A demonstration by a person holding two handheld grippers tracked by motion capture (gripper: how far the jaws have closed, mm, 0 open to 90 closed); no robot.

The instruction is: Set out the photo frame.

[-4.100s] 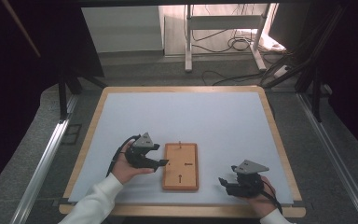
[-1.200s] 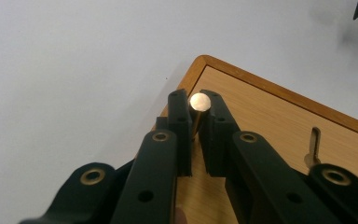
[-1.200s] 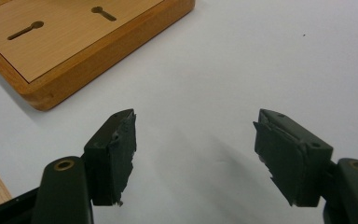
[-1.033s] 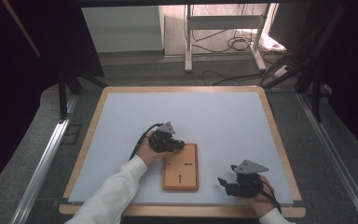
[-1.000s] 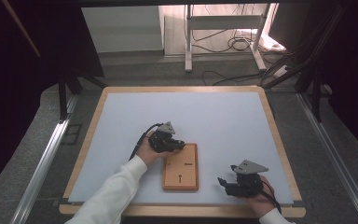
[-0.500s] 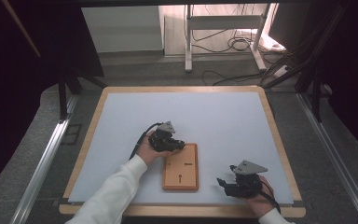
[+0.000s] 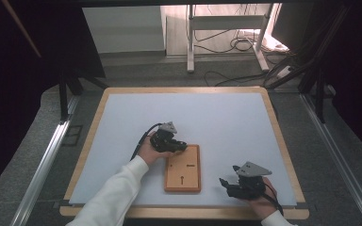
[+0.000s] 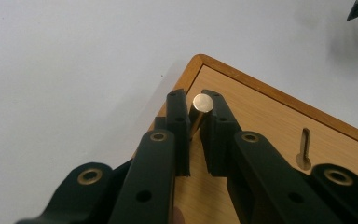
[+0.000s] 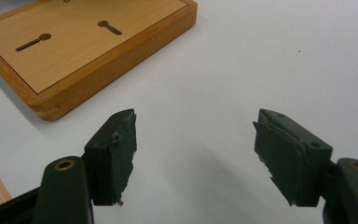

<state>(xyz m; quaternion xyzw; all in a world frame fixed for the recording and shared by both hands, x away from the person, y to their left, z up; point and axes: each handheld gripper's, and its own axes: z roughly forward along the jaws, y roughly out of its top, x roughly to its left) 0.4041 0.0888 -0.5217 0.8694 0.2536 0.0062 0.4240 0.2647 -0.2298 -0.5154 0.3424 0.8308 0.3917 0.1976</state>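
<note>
**Peg at the board's corner**

While the person works at the white table (image 7: 226,117), I count two grippers, one wooden board and one small metal peg. The board (image 7: 183,168) is a light wood rectangle with a darker rim and keyhole-shaped slots, its long axis running away from the person. The left gripper (image 8: 195,122) is closed on the peg (image 8: 200,105), a short brass-coloured cylinder, flat end facing the camera, over the board's far left corner. The right gripper (image 9: 193,156) rests wide open, holding nothing, right of the board.
</note>
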